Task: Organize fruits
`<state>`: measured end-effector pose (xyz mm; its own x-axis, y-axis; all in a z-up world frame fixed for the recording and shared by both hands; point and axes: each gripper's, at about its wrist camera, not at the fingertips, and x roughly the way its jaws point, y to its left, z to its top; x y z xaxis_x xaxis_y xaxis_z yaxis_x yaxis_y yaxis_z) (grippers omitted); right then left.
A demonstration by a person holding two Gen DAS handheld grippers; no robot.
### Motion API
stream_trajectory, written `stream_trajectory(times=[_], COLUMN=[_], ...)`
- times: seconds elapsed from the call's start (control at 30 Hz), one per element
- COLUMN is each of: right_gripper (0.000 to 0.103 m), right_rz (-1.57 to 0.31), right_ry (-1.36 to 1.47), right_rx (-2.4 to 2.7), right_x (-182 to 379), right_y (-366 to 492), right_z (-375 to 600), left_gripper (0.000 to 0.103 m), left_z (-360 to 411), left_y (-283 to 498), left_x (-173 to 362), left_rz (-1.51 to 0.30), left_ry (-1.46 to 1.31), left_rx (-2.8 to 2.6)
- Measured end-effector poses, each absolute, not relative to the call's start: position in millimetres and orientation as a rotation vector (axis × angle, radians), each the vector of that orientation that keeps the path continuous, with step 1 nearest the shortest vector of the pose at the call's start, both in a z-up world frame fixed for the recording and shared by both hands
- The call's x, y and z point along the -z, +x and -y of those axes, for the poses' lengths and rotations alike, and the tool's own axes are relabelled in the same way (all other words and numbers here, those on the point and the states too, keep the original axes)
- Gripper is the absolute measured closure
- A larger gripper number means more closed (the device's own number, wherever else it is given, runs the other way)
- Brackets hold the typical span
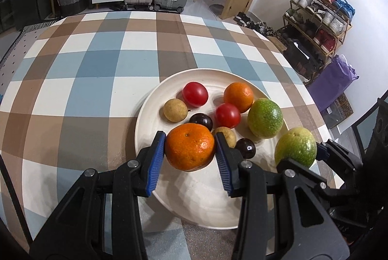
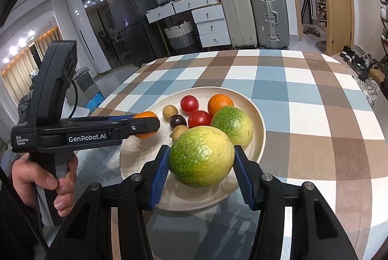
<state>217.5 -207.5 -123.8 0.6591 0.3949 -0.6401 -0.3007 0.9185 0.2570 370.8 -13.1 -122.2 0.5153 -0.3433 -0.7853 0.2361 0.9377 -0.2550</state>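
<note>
Your left tongs (image 1: 190,154) pinch an orange (image 1: 189,146); right tongs (image 2: 201,166) pinch a green fruit (image 2: 201,156); beyond both, seven fruits already fill the plate (image 1: 194,199).

R tongs (image 2: 200,171) grip green fruit (image 2: 201,156) over plate (image 2: 260,136).

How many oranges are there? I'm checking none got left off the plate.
2. One orange is clamped in the left gripper over the plate; the other orange lies at the plate's far side. None seems hidden.
</note>
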Motion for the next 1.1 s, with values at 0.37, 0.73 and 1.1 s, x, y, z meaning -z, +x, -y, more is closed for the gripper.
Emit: stream_trajectory(times=[0.37,0.73,1.1], right_gripper=[0.030,0.025,0.007], right_rz=[-0.668,-0.570,-0.432], right_ry=[0.132,0.135,0.167], right_rx=[-0.398,-0.377,-0.371], right_x=[110.3,87.6,65.4], right_y=[208.6,169.2,121.0], right_z=[212.1,225.7,234.5], left_gripper=[0.055,0.055,0.030], left_z=[17.3,5.8,-4.8], left_y=[364.7,321.2,247.4], left_x=[110.2,80.4,38.8], left_rz=[-0.928,-0.846,-0.658], left_ry=[-0.093,-0.083,-0.089], left_rx=[0.358,0.320,0.268])
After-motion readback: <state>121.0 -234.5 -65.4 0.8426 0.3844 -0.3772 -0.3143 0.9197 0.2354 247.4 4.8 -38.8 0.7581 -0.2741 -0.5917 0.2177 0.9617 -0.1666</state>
